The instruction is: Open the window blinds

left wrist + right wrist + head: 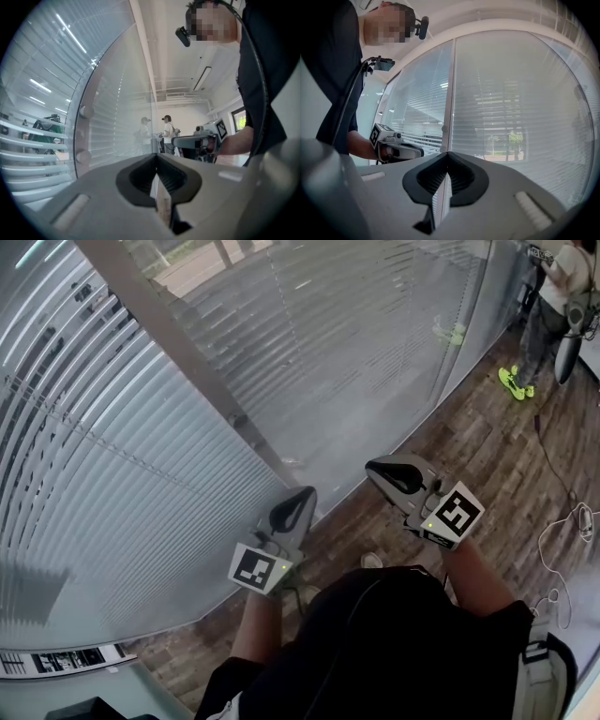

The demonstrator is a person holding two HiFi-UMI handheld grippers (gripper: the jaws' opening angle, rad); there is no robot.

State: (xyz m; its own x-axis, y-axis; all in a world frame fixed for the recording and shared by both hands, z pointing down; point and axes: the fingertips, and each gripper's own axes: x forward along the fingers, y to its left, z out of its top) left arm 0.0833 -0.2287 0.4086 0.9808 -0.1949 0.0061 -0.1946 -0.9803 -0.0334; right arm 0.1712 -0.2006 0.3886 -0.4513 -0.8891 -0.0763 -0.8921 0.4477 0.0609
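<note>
**Both claws shut and empty, held short of the blinds**

In the head view the blinds [122, 456] fill the left and upper part of the frame. Their level slats sit behind glass panels, and dark gaps show between the slats in the upper left. A grey post [178, 343] runs from the top edge down toward the middle and splits the left panel from the right one. The foot of the glass runs from lower left to upper right, where it meets the wood floor [487, 456].

The left claw [298, 495] sits just below centre with its tip over the foot of the post. The right claw [377, 470] is just to its right, a little higher in the frame. The two are near each other but apart.

In the left gripper view the left claw [156, 157] has its tips together with nothing between them. The post edge and glass rise at the left, and the right claw [197, 140] shows at mid-right. In the right gripper view the right claw [447, 154] is also closed and empty. The post stands straight beyond its tips, and the left claw [401, 150] is at lower left.

Bare floor lies open to the right of the claws. It reaches a person [553, 296] standing in the upper right corner. A white cable [581, 517] lies loose by the right edge.
</note>
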